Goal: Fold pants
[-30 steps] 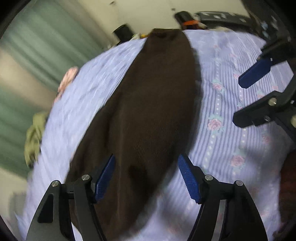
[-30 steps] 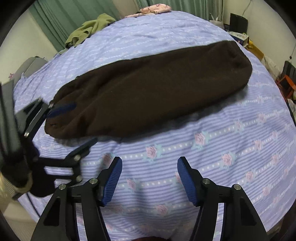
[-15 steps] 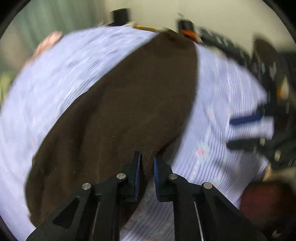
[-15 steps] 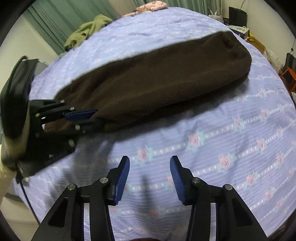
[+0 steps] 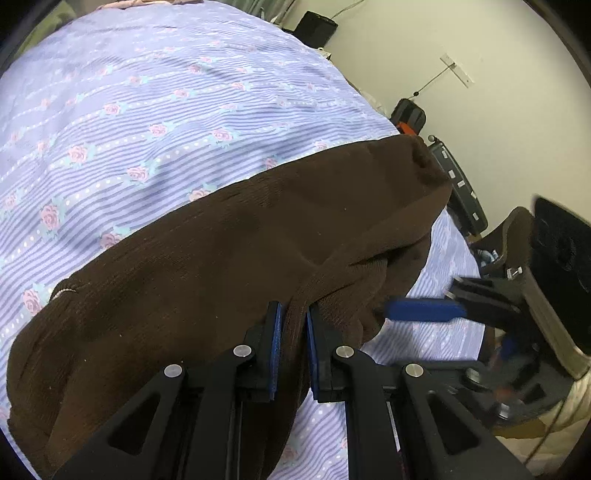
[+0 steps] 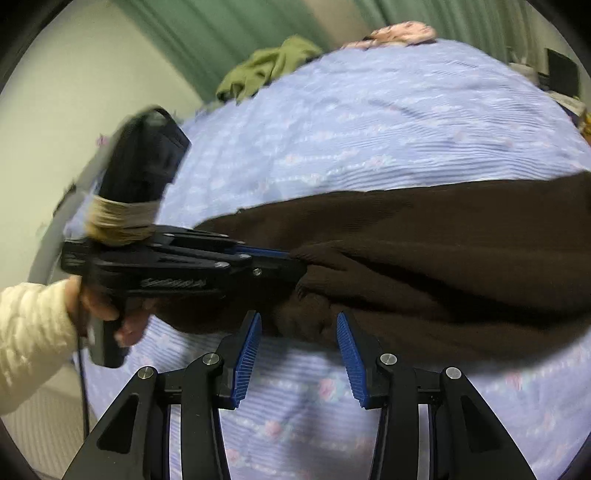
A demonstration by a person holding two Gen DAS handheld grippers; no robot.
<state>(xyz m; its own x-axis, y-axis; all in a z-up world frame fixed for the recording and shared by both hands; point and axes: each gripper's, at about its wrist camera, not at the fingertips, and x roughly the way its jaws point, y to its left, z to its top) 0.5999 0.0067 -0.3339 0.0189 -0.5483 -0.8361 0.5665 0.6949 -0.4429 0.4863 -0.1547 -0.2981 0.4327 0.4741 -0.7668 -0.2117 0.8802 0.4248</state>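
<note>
Dark brown pants (image 5: 207,258) lie lengthwise on a bed with a lilac rose-print cover (image 5: 147,103). My left gripper (image 5: 293,314) is shut on the near edge of the pants and lifts a fold of cloth. It shows from the side in the right wrist view (image 6: 291,256), pinching the pants (image 6: 443,258). My right gripper (image 6: 299,332) is open, its blue pads just in front of the lifted brown edge, not holding it. It appears in the left wrist view (image 5: 424,309) to the right.
A green garment (image 6: 269,66) and a pink floral cloth (image 6: 402,31) lie at the far end of the bed. Green curtains hang behind. Dark bags and gear (image 5: 458,192) stand on the floor beyond the bed's right side by the wall.
My left gripper closed on the pants' edge and lifted it. My right gripper moved in toward that same edge and stays open.
</note>
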